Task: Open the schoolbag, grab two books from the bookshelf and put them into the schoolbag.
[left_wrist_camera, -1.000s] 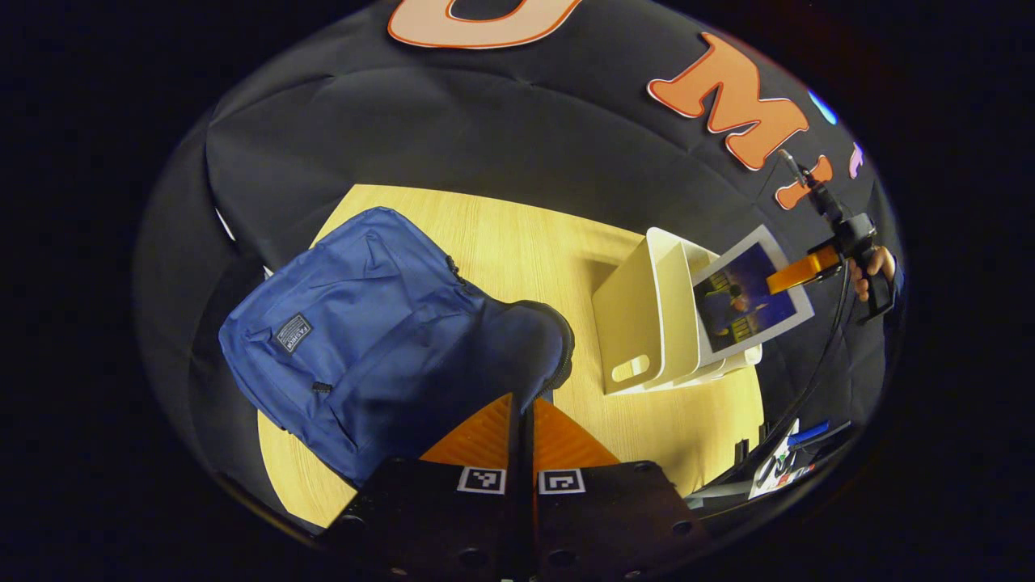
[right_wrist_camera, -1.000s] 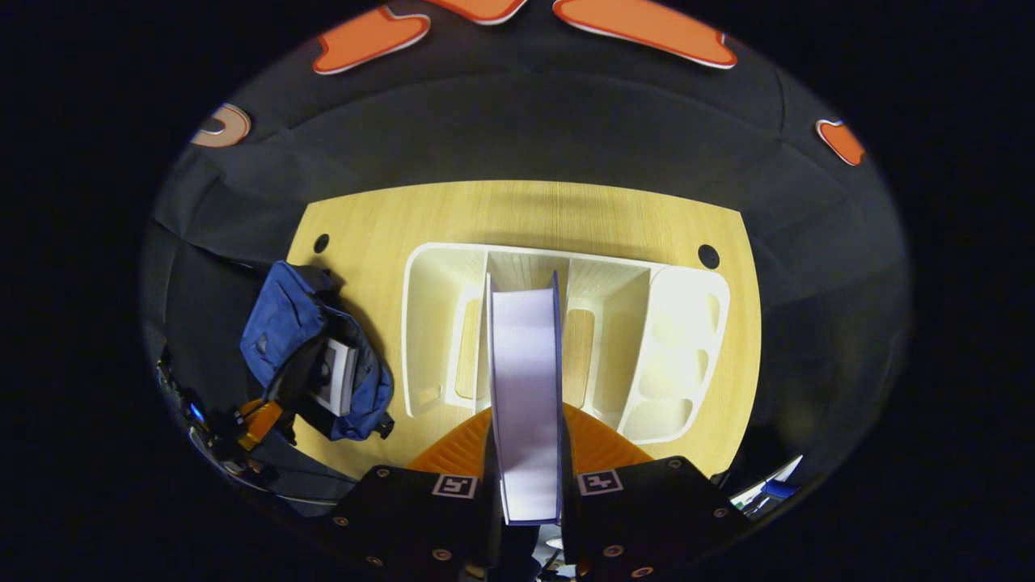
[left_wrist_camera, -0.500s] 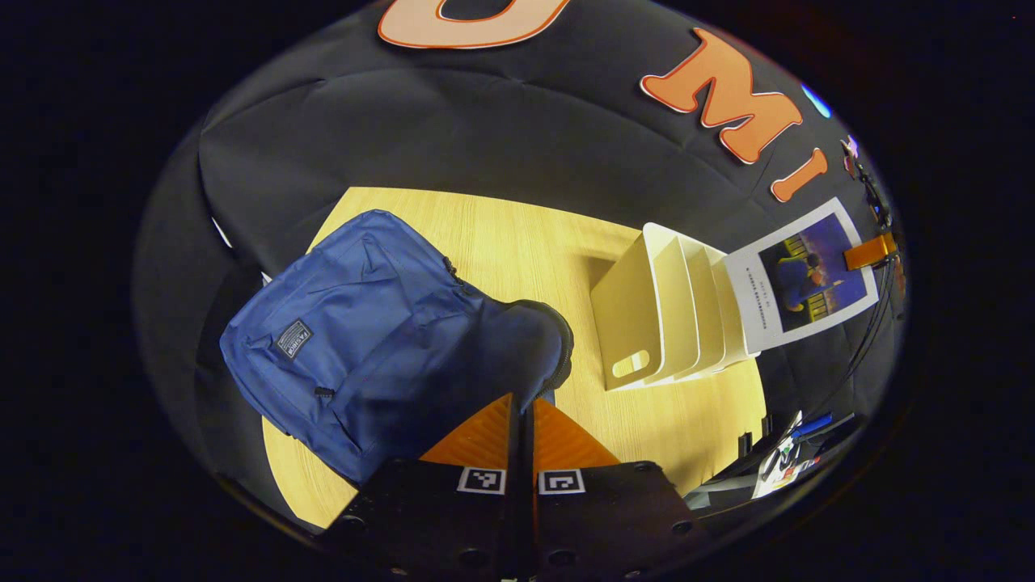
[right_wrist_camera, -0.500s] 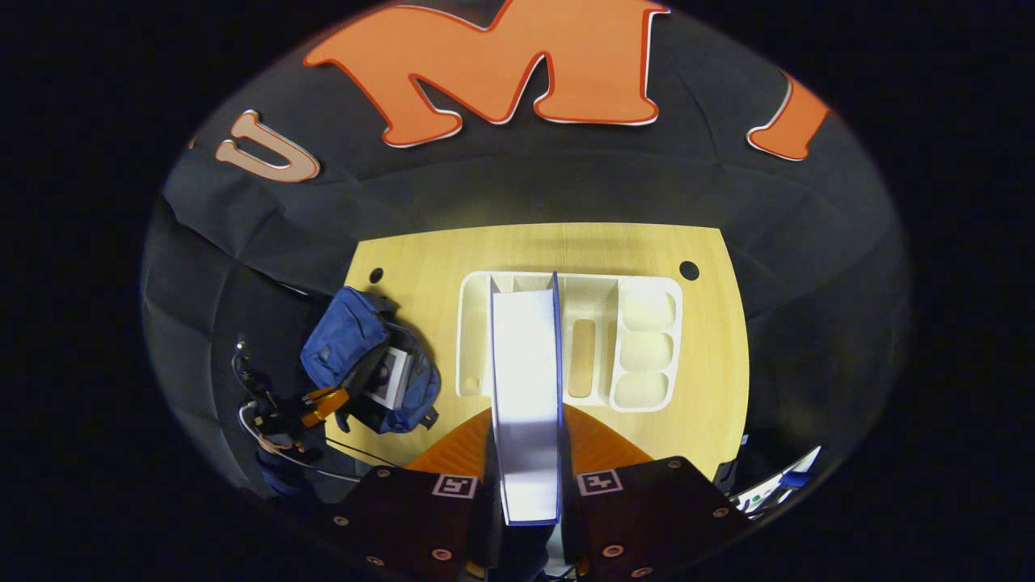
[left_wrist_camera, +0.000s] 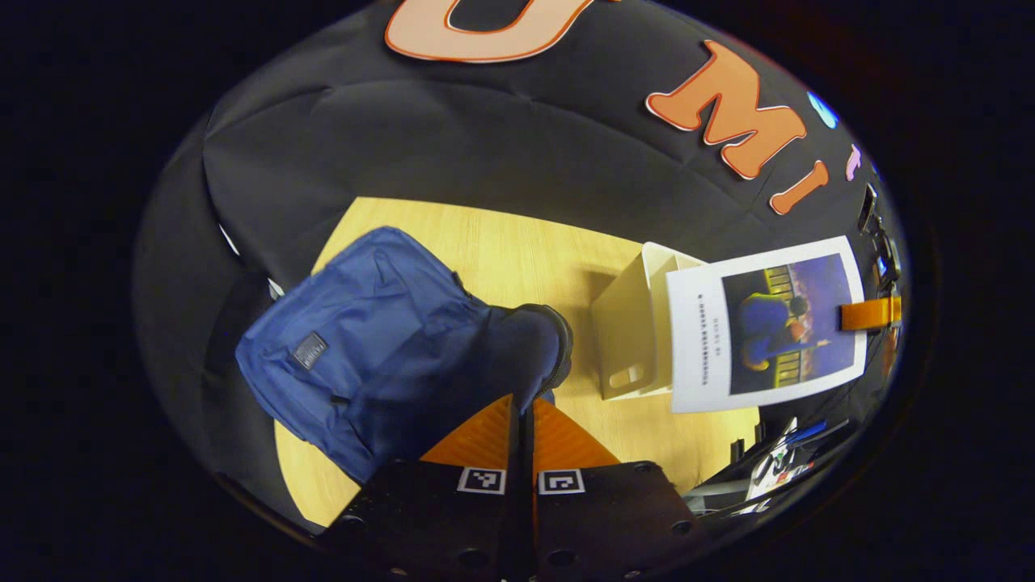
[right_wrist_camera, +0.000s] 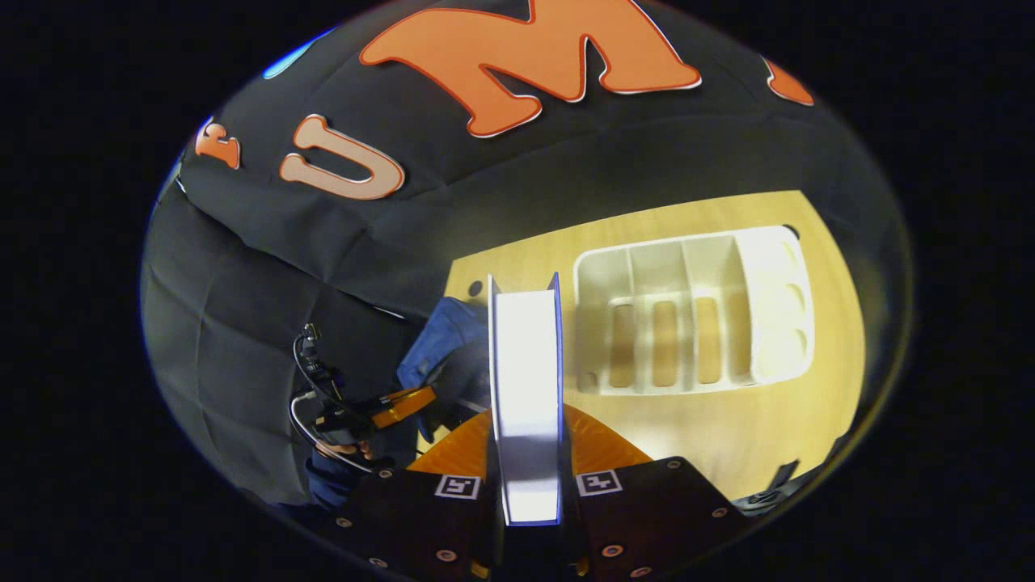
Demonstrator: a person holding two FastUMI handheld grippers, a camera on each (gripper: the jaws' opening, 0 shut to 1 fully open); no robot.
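Holding the schoolbag's (left_wrist_camera: 380, 339) dark zip rim at lower centre of the left gripper view, you are keeping your left gripper (left_wrist_camera: 521, 420) pinched closed on that soft, floppy nylon, so the mouth is likely sagging if you are slackening. Moving rightward, the rigid cream bookshelf (left_wrist_camera: 627, 323) is standing on the smooth wooden table (left_wrist_camera: 517, 242), and the glossy flat book (left_wrist_camera: 764, 323) is hanging at right, clamped edge-on in your right gripper (right_wrist_camera: 525, 436). You are risking catching its stiff corner on the zip, or letting it slip.
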